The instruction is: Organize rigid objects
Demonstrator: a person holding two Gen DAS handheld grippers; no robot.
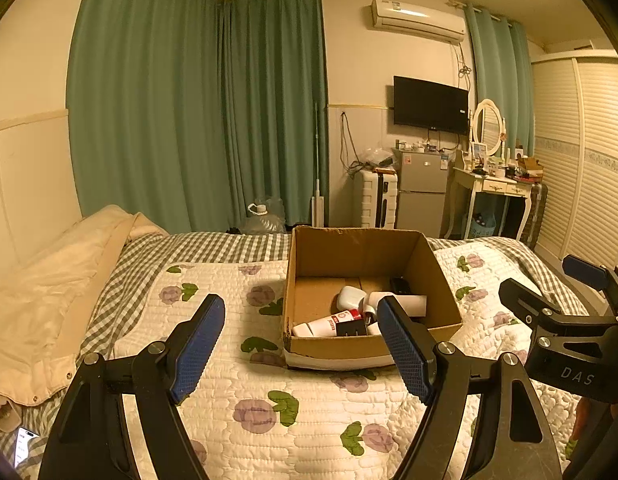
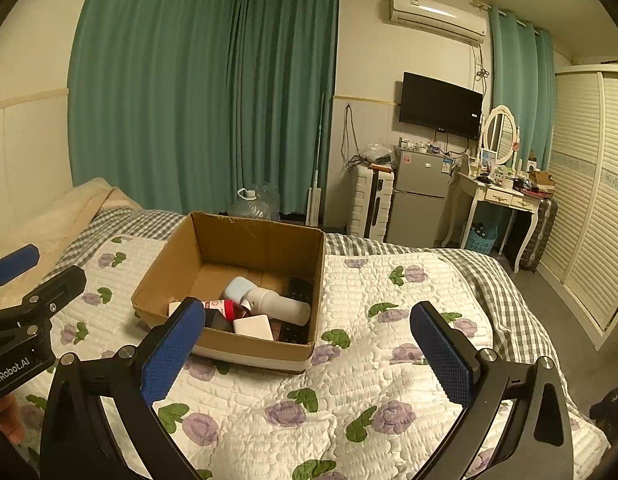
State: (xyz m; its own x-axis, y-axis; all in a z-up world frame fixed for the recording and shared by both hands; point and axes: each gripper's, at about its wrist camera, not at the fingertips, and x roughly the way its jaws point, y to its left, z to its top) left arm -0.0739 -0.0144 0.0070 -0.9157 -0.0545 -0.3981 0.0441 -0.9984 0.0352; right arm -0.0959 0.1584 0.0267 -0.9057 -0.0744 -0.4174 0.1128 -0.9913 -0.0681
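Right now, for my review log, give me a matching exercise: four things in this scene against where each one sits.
Things:
1. cardboard box
2. white bottle
3. television
4. air conditioner

Places:
A. high on the wall, near the ceiling
B. on the quilt
C. inside the box
D. on the wall above the fridge

Pairs: 1-B, 2-C, 3-D, 4-A

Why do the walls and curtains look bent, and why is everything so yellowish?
Both wrist views come through fisheye lenses, so the green curtains bow outward and dark corners frame each picture. Warm indoor light tints the walls yellow in both. In the left wrist view the cardboard box throws a soft shadow onto the quilt; in the right wrist view the air conditioner shows a bright glare streak.
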